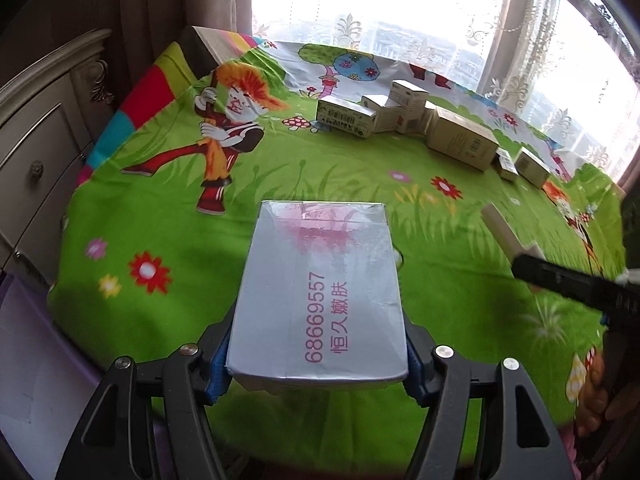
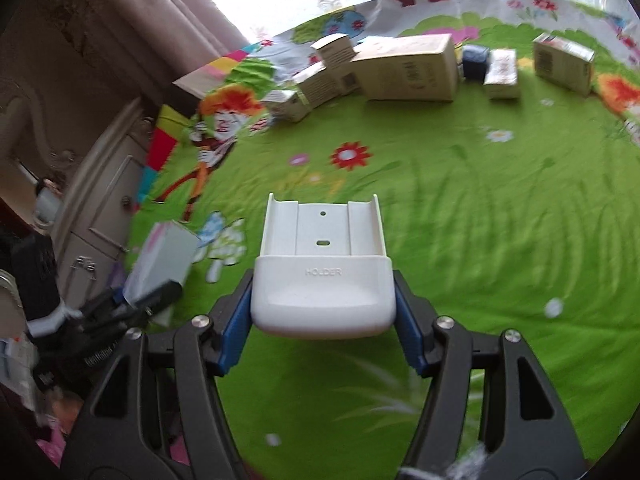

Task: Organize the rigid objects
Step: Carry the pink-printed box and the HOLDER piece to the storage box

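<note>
My left gripper (image 1: pixel 316 368) is shut on a silver box (image 1: pixel 320 292) with pink print, held above the green cartoon cloth (image 1: pixel 160 208). My right gripper (image 2: pixel 322 328) is shut on a white plastic holder (image 2: pixel 322 276) marked HOLDER, also above the cloth. The left gripper with the silver box (image 2: pixel 164 264) shows at the left of the right wrist view. The right gripper's black finger and the holder's edge (image 1: pixel 504 236) show at the right of the left wrist view. A row of cardboard boxes (image 1: pixel 460 136) lies along the far edge, also in the right wrist view (image 2: pixel 408 68).
A cream dresser (image 1: pixel 36 128) stands left of the table. Curtains and a bright window (image 1: pixel 380 4) lie behind the far edge. A small dark blue item (image 2: pixel 474 62) sits among the boxes. The cloth's coloured border (image 1: pixel 132 108) marks the left edge.
</note>
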`<state>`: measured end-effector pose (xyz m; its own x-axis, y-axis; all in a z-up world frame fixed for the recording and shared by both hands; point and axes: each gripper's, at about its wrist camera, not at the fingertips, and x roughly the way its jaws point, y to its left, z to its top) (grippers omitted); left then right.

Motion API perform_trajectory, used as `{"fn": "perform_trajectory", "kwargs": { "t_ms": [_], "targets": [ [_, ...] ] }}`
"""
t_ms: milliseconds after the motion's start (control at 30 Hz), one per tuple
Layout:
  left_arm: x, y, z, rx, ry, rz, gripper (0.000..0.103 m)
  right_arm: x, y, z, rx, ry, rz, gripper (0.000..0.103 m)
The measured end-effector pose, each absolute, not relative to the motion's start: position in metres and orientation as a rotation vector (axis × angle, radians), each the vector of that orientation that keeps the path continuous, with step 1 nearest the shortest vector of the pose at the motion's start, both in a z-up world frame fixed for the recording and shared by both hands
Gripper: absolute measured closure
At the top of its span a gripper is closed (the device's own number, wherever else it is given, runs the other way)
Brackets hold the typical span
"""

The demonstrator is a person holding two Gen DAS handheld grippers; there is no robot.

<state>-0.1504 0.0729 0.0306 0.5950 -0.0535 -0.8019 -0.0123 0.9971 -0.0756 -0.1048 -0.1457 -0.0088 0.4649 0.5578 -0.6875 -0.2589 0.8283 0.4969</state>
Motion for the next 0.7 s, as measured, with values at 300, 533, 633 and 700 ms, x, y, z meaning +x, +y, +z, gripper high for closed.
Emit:
{"fn": "perform_trajectory", "kwargs": {
  "t_ms": [300, 533, 633, 700],
  "targets": [
    [-0.204, 0.103, 0.038, -0.106, 0.919, 0.001, 0.036, -0.128, -0.102, 0.009, 0.252, 0.954, 0.598, 0.036],
    [-0.250, 0.142, 0.049, -0.162, 0.855, 0.059, 0.036, -0.142, -0.067, 0.024, 0.170, 0.937, 0.666, 0.036],
    [-0.262, 0.163, 0.059, -0.190, 0.816, 0.110, 0.036, -0.151, -0.051, 0.033, 0.122, 0.920, 0.700, 0.036],
    [-0.267, 0.178, 0.065, -0.201, 0.796, 0.142, 0.036, -0.157, -0.038, 0.041, 0.080, 0.900, 0.721, 0.036]
  ]
}}
